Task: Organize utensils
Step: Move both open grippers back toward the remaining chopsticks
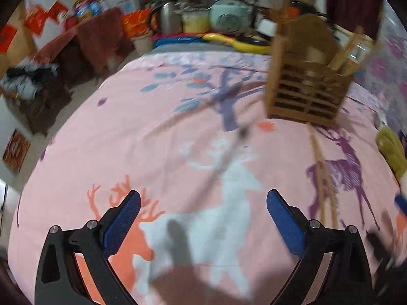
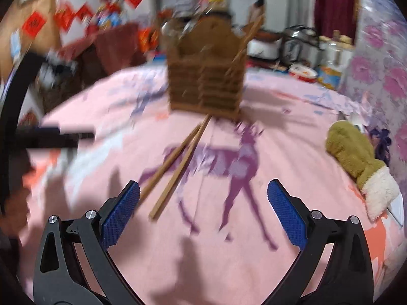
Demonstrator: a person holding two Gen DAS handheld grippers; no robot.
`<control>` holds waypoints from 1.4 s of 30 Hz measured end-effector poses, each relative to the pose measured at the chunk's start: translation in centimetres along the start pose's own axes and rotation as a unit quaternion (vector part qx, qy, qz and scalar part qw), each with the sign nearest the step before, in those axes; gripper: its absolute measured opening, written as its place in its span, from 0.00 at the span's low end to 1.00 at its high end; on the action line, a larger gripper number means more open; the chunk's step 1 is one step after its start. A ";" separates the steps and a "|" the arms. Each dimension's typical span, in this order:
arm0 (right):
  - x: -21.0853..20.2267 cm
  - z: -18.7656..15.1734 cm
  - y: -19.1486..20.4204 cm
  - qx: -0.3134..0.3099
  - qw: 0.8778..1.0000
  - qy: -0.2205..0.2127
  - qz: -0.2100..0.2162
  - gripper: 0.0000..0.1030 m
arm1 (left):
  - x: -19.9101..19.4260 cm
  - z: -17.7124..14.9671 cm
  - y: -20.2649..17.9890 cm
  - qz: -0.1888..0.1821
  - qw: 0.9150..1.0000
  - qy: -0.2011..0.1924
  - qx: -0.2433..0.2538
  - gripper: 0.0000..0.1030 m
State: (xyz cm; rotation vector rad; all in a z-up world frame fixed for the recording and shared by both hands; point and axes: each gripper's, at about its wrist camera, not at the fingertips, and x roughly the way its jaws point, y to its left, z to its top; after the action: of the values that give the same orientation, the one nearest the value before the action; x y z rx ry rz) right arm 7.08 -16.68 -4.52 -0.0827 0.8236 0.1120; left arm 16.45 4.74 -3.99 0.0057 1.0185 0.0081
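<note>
A slatted wooden utensil holder point(image 1: 305, 86) point(image 2: 206, 76) stands on the pink deer-print bedspread point(image 1: 127, 139) point(image 2: 292, 132), with some chopsticks point(image 1: 348, 48) point(image 2: 250, 34) leaning out of it. In front of it a loose pair of wooden chopsticks point(image 2: 178, 167) point(image 1: 323, 178) lies flat on the cloth. My right gripper point(image 2: 203, 195) is open just short of their near ends, its left pad closest to them. My left gripper point(image 1: 203, 203) is open over the white deer print and holds nothing. A thin dark blurred streak point(image 1: 229, 152) lies ahead of it; I cannot tell what it is.
An olive and white plush toy point(image 2: 356, 162) point(image 1: 391, 150) lies at the right side of the bed. Behind the bed are a kettle point(image 1: 169, 17), a rice cooker point(image 1: 229, 15) and other clutter. The left gripper's black frame point(image 2: 51, 137) shows blurred at the right view's left edge.
</note>
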 end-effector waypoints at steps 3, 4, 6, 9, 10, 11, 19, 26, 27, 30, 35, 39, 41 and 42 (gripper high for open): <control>1.1 -0.9 1.9 -0.051 0.998 0.021 -0.024 0.94 | 0.7 0.6 1.6 -0.011 0.999 0.016 -0.033 0.94; 1.5 -1.0 2.4 -0.066 0.997 0.027 -0.031 0.94 | 0.7 0.7 2.2 -0.020 0.999 0.019 -0.044 0.94; 2.3 -1.4 3.0 -0.085 0.995 0.045 -0.035 0.94 | 0.6 0.7 2.6 -0.030 0.998 0.019 -0.053 0.94; 2.7 -1.2 2.5 -0.076 0.995 0.055 -0.038 0.94 | 0.5 0.7 2.2 -0.029 0.998 0.017 -0.046 0.94; 3.1 -1.1 1.8 -0.064 0.995 0.066 -0.049 0.94 | 0.4 0.6 2.0 -0.027 0.999 0.016 -0.041 0.94; 3.4 -1.0 1.0 -0.050 0.994 0.073 -0.062 0.93 | 0.4 0.5 1.6 -0.024 0.999 0.014 -0.034 0.94; 1.5 -0.2 -5.2 0.088 0.993 0.041 -0.061 0.89 | 0.2 0.3 0.3 -0.016 1.000 0.007 -0.003 0.94; 3.8 -0.9 -1.6 0.016 0.995 0.090 -0.036 0.47 | 0.5 0.4 0.5 -0.021 1.000 0.014 -0.009 0.94; 4.0 -0.9 -1.6 0.017 0.995 0.093 -0.032 0.41 | 0.4 0.3 0.4 -0.021 1.000 0.013 -0.007 0.94; 3.8 -0.8 -2.2 0.032 0.995 0.094 -0.032 0.07 | 0.3 0.2 -0.1 -0.022 1.000 0.010 0.004 0.94; 4.2 -0.9 -4.8 0.090 0.989 0.106 -0.041 0.07 | -0.3 -0.5 -2.0 -0.033 0.998 0.002 0.044 0.95; 4.4 -0.8 -5.6 0.109 0.987 0.114 -0.029 0.12 | -0.9 -1.7 -4.5 -0.069 0.993 0.002 0.099 0.94; 4.4 -0.8 -6.4 0.131 0.984 0.117 -0.012 0.14 | -1.3 -2.6 -6.0 -0.103 0.986 0.011 0.133 0.94; 4.4 -0.9 -6.8 0.143 0.983 0.118 -0.002 0.15 | -1.3 -3.0 -6.7 -0.114 0.983 0.014 0.146 0.94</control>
State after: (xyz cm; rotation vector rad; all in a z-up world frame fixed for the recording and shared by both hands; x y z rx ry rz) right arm 10.28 -23.21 -8.10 0.1763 1.0693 -0.0216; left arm 13.20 -1.97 -4.49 0.1566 1.0357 -0.3518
